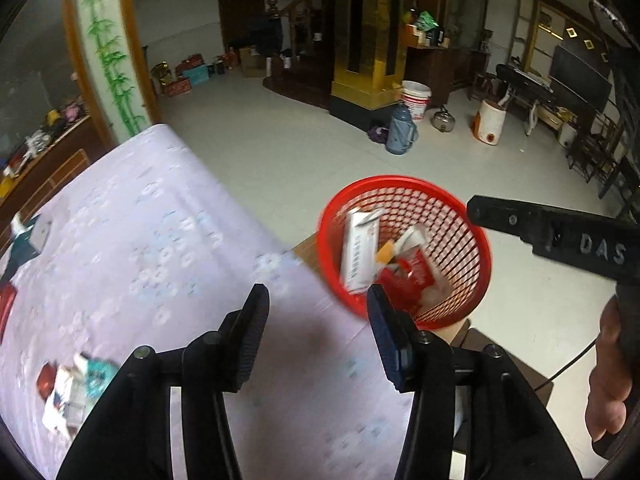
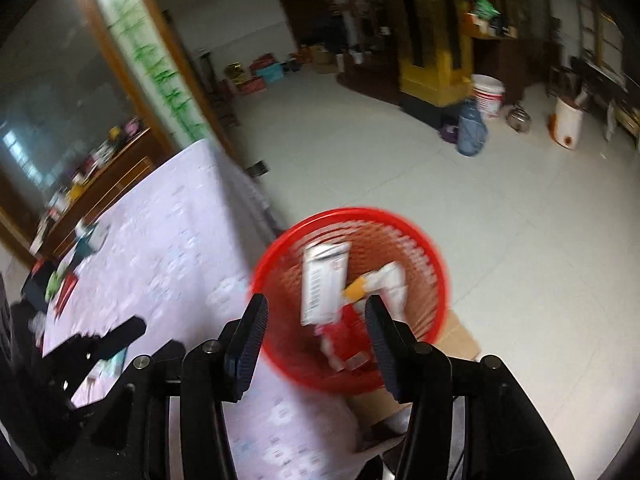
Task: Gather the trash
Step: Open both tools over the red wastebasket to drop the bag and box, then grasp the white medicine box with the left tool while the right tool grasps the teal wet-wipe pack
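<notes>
White carton (image 1: 359, 252): stood on end in red basket (image 1: 476, 240), long axis near-vertical, print blurred.
Writing: "DAS" on right gripper (image 1: 560, 236).
Both grippers' fingers: spread, nothing held; left gripper (image 1: 316, 332).

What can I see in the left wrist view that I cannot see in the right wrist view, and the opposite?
Only the left wrist view shows a hand holding the right gripper's black body, and a pile of small cartons near the front of the table.

Only the right wrist view shows a green item far back on the table, and the left gripper from the side.

Both show the red basket beside the table, with a white carton inside. In both, the camera's own jaws stand open and empty.
</notes>
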A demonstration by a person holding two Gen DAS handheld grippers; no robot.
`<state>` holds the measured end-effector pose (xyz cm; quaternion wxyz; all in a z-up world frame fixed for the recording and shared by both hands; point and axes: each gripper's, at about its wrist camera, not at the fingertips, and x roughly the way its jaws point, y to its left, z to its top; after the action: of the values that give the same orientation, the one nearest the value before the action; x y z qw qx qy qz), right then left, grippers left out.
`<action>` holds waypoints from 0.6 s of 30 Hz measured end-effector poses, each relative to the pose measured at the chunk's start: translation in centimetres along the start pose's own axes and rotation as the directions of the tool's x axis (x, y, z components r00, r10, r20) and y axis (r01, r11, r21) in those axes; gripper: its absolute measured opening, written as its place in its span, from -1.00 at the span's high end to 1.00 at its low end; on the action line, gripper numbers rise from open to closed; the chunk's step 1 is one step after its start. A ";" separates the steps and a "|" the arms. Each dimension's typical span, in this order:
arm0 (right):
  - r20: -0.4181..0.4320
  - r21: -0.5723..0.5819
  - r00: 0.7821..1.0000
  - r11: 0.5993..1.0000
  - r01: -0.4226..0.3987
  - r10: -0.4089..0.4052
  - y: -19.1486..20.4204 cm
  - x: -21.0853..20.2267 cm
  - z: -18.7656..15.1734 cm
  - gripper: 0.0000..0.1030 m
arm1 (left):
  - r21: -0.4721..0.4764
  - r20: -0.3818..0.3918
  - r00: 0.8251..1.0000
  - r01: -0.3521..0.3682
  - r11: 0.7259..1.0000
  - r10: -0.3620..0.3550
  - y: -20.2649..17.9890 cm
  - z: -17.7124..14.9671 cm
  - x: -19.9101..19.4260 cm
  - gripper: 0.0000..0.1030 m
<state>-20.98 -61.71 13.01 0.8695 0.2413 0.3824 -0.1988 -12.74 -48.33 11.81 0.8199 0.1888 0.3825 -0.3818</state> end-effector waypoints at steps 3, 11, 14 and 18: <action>0.001 -0.044 1.000 0.999 0.003 -0.003 2.9 -0.1 -1.6 -0.05 | -0.023 0.011 1.000 -0.026 0.999 0.026 2.0 -1.7 -1.8 0.04; -0.100 -0.114 0.992 0.990 -0.086 0.075 11.2 1.5 -5.9 -0.05 | -0.148 -0.021 0.995 -0.103 0.984 0.101 10.2 -7.7 -6.1 0.03; -0.163 -0.113 0.975 0.979 -0.168 0.149 14.1 2.2 -7.4 -0.05 | -0.201 -0.043 0.991 -0.133 0.971 0.127 13.5 -10.1 -7.6 0.03; -0.229 -0.143 0.959 0.968 -0.204 0.168 18.1 3.1 -9.2 -0.05 | -0.248 -0.074 0.985 -0.169 0.954 0.155 17.5 -13.2 -8.9 0.01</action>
<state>-14.64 -42.35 10.03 0.8548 0.2234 0.4650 -0.0560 -9.30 -24.93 10.64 0.8553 0.1234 0.4332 -0.2559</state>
